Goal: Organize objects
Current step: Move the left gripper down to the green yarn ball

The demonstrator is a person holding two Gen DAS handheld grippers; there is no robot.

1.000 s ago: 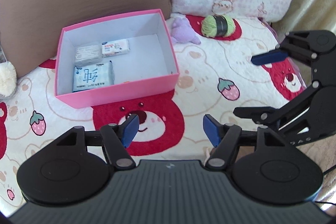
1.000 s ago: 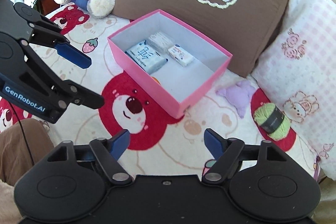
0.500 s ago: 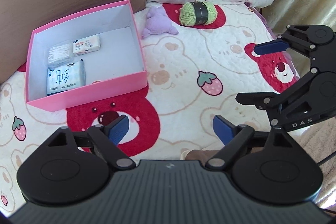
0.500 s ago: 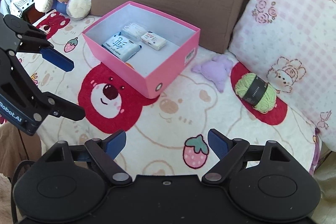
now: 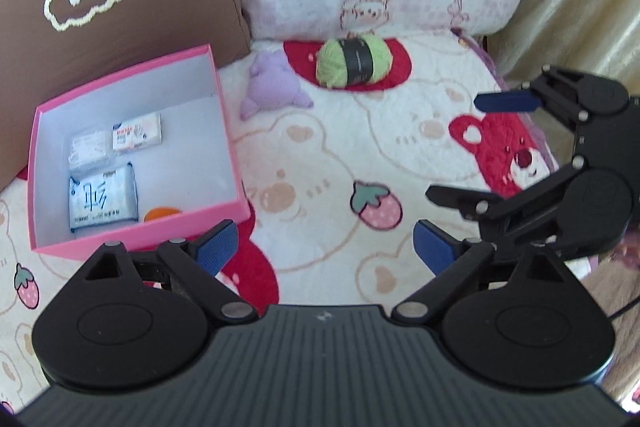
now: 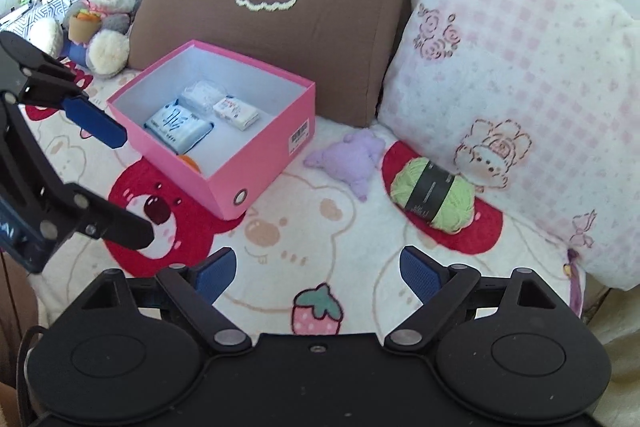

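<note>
My left gripper (image 5: 326,247) and right gripper (image 6: 318,273), jaws just widened, hold nothing. The green yarn ball (image 6: 434,193) lies beside the purple plush (image 6: 352,161), right of the pink box (image 6: 256,163) on the blanket (image 6: 360,227).

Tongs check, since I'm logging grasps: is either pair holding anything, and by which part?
Nothing is held. The left tongs and right tongs both stand open and empty, their jaws having just been opening.

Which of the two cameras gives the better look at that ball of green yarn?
The right wrist view: the green yarn ball lies nearer and larger there, its dark band clear. The left wrist view shows the same ball farther off and slightly blurred, beside the purple plush toy.
</note>
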